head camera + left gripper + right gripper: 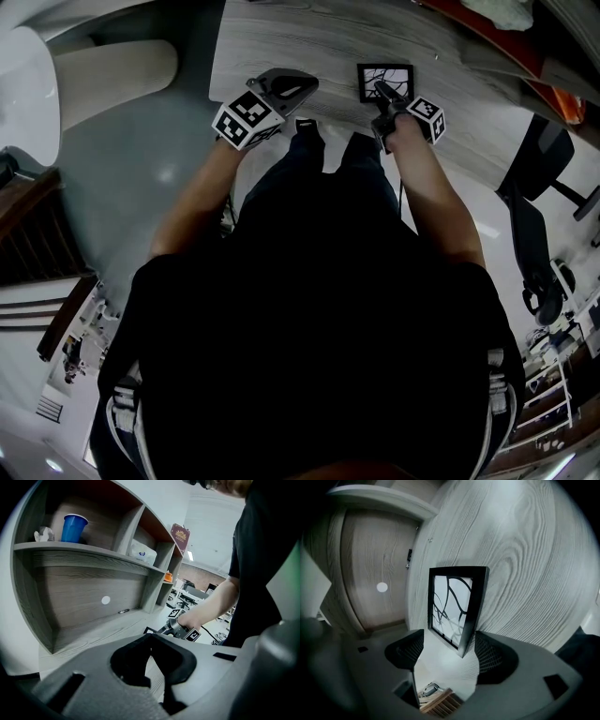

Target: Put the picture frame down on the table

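Note:
The black picture frame (386, 75) with a branching line drawing lies flat on the grey wood table (281, 42), just past its near edge. My right gripper (382, 91) reaches over the frame's near side. In the right gripper view the frame (452, 609) has its near corner between the jaws of the right gripper (449, 641), which stand open; the left pad is clear of it. My left gripper (298, 86) hovers over the table's front edge to the left of the frame. Seen in its own view, the left gripper (151, 637) is shut on nothing.
A curved wooden shelf unit backs the table, holding a blue cup (73, 527) and a white packet (140, 552). A pen (124, 611) lies at the back of the tabletop. A white seat (112, 75) stands left of the table and an office chair (539, 187) to the right.

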`<state>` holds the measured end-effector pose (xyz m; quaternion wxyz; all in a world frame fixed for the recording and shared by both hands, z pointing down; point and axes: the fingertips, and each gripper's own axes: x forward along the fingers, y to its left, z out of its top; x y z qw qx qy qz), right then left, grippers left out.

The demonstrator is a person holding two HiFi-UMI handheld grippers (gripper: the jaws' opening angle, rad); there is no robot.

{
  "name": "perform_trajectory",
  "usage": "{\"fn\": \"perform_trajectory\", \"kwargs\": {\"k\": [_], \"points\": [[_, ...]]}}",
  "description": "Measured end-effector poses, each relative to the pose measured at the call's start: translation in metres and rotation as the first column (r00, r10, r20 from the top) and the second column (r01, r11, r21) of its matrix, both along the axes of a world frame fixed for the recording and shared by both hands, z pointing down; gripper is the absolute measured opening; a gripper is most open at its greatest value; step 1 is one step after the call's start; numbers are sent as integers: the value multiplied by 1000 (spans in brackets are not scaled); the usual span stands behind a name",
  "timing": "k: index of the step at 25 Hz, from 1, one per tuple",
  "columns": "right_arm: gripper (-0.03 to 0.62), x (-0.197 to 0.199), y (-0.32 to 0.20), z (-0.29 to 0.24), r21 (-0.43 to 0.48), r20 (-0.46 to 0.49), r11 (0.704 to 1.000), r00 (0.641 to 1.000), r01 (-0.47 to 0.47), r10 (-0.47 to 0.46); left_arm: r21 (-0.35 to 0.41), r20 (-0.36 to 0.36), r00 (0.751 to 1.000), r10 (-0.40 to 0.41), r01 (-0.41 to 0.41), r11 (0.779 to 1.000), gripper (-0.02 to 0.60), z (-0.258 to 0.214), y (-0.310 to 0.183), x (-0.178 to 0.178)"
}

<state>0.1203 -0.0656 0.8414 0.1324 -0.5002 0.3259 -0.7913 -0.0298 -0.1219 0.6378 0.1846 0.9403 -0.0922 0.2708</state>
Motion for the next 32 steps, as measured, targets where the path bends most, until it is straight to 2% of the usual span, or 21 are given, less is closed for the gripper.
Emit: {"fn": "perform_trajectory", "kwargs": {"k": [4, 21, 26, 32], "points": [[325, -1, -1, -2, 8, 1, 1000, 1000, 0, 0, 2, 18, 1000, -1, 1, 1000, 17, 2, 0, -3], [325, 0, -13, -25, 85, -22, 994, 997, 70, -68, 23, -1, 1000, -2, 2, 1000, 17, -6, 9, 1], [324, 1, -11, -32, 99, -56, 987, 991, 129, -124, 30, -12, 1000, 10, -9, 1000, 17, -8, 11, 8], [286, 7, -10, -38, 114, -88, 982, 987, 147, -138, 28, -22, 1000, 9, -8, 1000, 17, -12, 12, 12]]}}
